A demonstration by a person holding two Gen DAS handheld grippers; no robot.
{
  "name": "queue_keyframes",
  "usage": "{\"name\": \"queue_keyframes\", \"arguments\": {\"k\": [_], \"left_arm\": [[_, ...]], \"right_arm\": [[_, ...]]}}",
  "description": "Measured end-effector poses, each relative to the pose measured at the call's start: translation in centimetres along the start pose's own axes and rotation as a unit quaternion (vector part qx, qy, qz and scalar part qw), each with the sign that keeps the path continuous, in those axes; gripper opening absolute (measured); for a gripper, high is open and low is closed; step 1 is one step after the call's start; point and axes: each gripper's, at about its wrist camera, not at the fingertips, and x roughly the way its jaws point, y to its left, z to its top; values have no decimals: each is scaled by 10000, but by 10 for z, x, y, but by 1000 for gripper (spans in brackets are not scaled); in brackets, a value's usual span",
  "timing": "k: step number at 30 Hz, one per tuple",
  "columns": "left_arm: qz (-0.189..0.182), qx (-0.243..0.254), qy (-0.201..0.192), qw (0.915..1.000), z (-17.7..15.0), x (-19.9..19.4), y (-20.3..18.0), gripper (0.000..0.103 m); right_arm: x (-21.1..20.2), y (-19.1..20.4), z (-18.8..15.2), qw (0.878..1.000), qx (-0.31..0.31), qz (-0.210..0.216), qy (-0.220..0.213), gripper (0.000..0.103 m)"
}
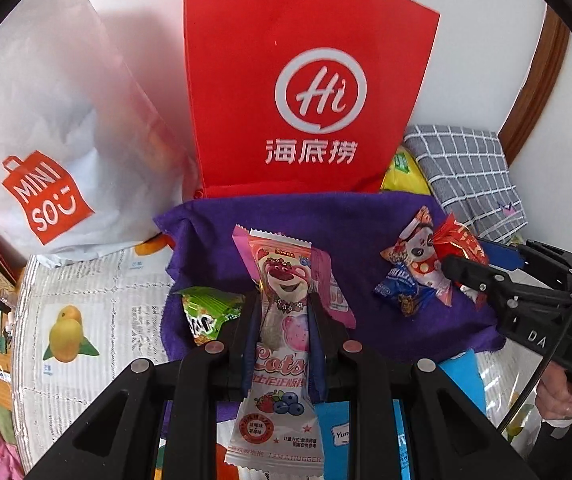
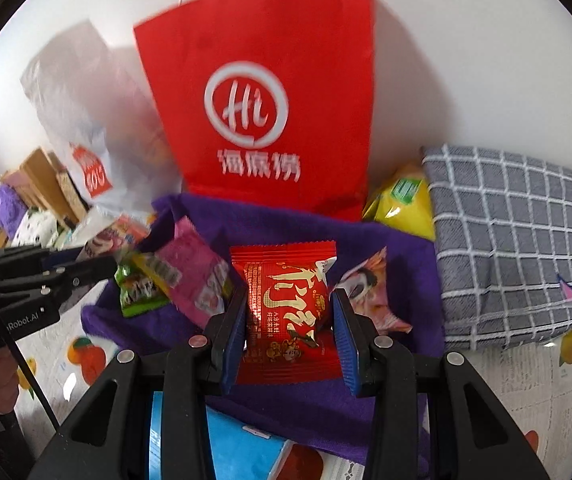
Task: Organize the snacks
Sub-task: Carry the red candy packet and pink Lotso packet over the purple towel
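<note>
snacks: 1 bear-print packet (image 1: 282,320) | 1 red packet (image 2: 286,308) | 2 bags

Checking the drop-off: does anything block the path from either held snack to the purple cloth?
Nothing visible blocks it. The left tool holds the pink bear-print wrapper and the right tool the red foil packet, both directly above the purple cloth, where other snacks already lie.
</note>
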Motion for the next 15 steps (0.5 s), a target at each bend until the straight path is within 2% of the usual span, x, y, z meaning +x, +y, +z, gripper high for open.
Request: {"name": "queue_keyframes", "arguments": {"k": [6,15], "left_arm": [[40,-11,137,9999,-2,12,-1,22],[67,-44,173,9998,0,23,-2,23]], "right_arm": [[23,8,-8,9995,-141,-34,291,40],[42,9,-11,9985,-151,-157,505,41]]}}
